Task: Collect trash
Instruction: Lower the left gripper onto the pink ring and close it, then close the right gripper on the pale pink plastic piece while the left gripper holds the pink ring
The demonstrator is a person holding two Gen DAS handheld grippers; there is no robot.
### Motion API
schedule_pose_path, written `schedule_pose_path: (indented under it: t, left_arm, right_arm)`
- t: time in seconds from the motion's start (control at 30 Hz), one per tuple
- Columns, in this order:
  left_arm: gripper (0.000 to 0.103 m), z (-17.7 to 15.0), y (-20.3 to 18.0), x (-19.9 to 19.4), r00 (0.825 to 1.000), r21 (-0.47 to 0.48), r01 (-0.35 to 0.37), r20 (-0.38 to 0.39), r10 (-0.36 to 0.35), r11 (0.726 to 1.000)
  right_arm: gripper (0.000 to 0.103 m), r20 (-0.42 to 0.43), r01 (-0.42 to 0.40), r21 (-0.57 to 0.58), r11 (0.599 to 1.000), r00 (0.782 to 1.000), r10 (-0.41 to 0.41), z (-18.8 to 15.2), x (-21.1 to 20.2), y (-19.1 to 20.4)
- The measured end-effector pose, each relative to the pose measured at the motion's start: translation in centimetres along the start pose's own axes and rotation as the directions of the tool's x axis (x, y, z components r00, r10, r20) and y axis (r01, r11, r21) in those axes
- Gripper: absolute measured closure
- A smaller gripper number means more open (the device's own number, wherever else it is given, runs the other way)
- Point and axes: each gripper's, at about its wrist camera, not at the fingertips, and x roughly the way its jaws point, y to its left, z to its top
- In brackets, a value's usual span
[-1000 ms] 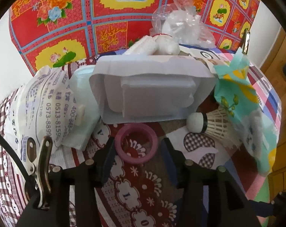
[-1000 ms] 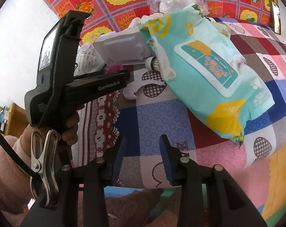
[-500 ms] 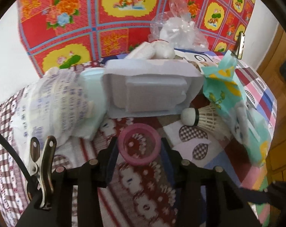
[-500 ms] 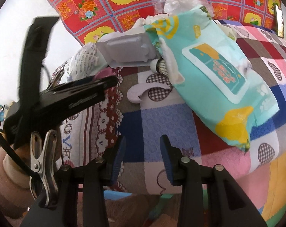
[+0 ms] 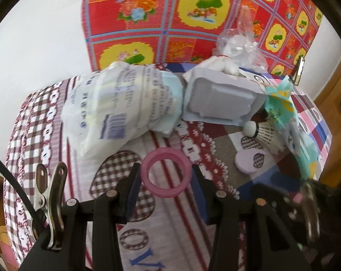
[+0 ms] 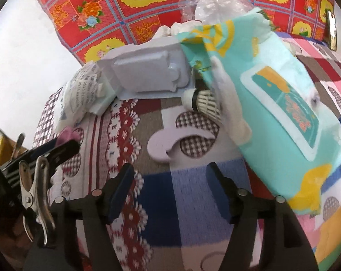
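My left gripper (image 5: 166,178) is shut on a pink ring (image 5: 164,157) and holds it above the patterned cloth. The ring also shows at the left of the right wrist view (image 6: 66,134), at the left gripper's tip. My right gripper (image 6: 170,180) is open and empty over the cloth, in front of a pale lilac plastic piece (image 6: 170,143). A shuttlecock (image 6: 202,102) lies beyond it, beside a teal wet-wipes pack (image 6: 281,103). A white plastic tray (image 5: 220,99) and a printed white bag (image 5: 125,103) lie further back.
A clear plastic bag (image 5: 240,47) with white stuff sits behind the tray, against a red and yellow flowered cloth (image 5: 170,15). The surface drops off at the left and right edges. The lilac piece (image 5: 249,160) and shuttlecock (image 5: 263,131) lie right of the left gripper.
My left gripper closed on the pink ring, lifted it and swung left and back. My right gripper opened wider and moved forward toward the lilac piece.
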Motion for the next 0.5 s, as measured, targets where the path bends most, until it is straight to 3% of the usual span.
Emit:
schedule_pose_path:
  t: [0.23,0.5]
  left_arm:
    - [0.058,-0.8,1.6,-0.6,1.000,-0.022,0.004,-0.008,-0.004,1.000]
    - [0.058,-1.3,2.8,-0.7,1.000,-0.019,0.004,-0.021,-0.005,1.000]
  right_arm:
    - [0.028,0.049,0.044,-0.046,0.998,0.998,-0.042,0.8,1.3,0.8]
    - [0.030,0.087,0.094,-0.103,0.990,0.993,-0.086,1.0,1.8,1.4]
